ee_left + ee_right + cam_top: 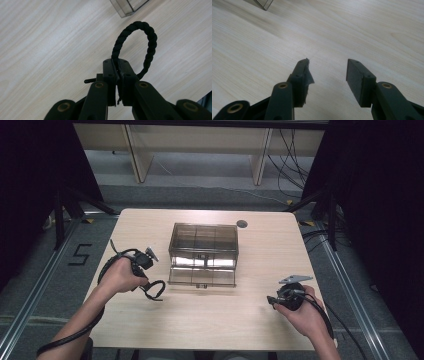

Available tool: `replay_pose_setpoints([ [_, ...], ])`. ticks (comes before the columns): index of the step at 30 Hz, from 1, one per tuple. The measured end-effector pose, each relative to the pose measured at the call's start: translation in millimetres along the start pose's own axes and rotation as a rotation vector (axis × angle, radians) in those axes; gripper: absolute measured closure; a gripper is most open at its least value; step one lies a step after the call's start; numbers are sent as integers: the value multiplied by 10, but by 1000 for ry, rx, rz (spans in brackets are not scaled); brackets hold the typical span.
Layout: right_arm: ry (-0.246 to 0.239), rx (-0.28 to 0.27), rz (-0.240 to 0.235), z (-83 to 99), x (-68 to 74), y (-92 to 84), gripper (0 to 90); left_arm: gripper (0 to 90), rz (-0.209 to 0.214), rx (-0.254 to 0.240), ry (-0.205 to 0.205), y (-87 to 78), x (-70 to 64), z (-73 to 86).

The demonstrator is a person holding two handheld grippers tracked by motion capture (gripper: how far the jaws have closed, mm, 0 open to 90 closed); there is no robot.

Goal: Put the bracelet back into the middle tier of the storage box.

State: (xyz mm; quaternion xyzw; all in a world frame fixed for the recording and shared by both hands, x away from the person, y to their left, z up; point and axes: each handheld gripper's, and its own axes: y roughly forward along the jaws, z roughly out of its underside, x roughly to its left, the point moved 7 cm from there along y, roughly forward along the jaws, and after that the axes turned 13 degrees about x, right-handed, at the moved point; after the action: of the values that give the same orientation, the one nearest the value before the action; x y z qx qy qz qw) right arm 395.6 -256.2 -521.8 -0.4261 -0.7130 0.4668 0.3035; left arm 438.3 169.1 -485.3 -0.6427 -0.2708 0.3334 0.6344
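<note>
Your left gripper (117, 75) has its jaws clamped on the black braided loop (140, 40), held above the bench (220, 320) by the clear drawer box (203, 252) — likely its destination; right gripper (327, 72) waits wide — empty.

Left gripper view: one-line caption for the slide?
Left claw shut on a black braided cord loop above the light wooden table, a clear plastic box corner at the top edge.
</note>
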Motion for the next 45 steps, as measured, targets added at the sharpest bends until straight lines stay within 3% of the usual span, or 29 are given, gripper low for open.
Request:
replay_pose_setpoints([
  [8, -13, -5, 4, -3, -6, 9, 536, 850, -13, -15, 8, -104, 16, -62],
  [14, 3, -2, 8, 12, -15, 5, 534, 850, -7, -38, 19, -137, -18, -98],
  [24, 1, 5, 11, 16, -17, 0, 534, 850, -5, -39, 27, -187, -59, -180],
  [29, -3, 3, 15, 12, -36, 20, 534, 850, -11, -23, 51, -199, -90, -243],
  [32, 16, 10, -1, 16, -6, 12, 534, 850, -11, -28, 52, -235, -129, -289],
  [35, -5, -1, 1, 11, -36, 22, 534, 850, -17, -28, 60, -279, -142, -323],
  [39, 14, 10, -4, 26, -26, 14, 534, 850, -14, -33, 61, -313, -155, -371],
  [45, -6, -5, -1, 9, -27, 18, 534, 850, -15, -41, 62, -340, -178, -447],
])
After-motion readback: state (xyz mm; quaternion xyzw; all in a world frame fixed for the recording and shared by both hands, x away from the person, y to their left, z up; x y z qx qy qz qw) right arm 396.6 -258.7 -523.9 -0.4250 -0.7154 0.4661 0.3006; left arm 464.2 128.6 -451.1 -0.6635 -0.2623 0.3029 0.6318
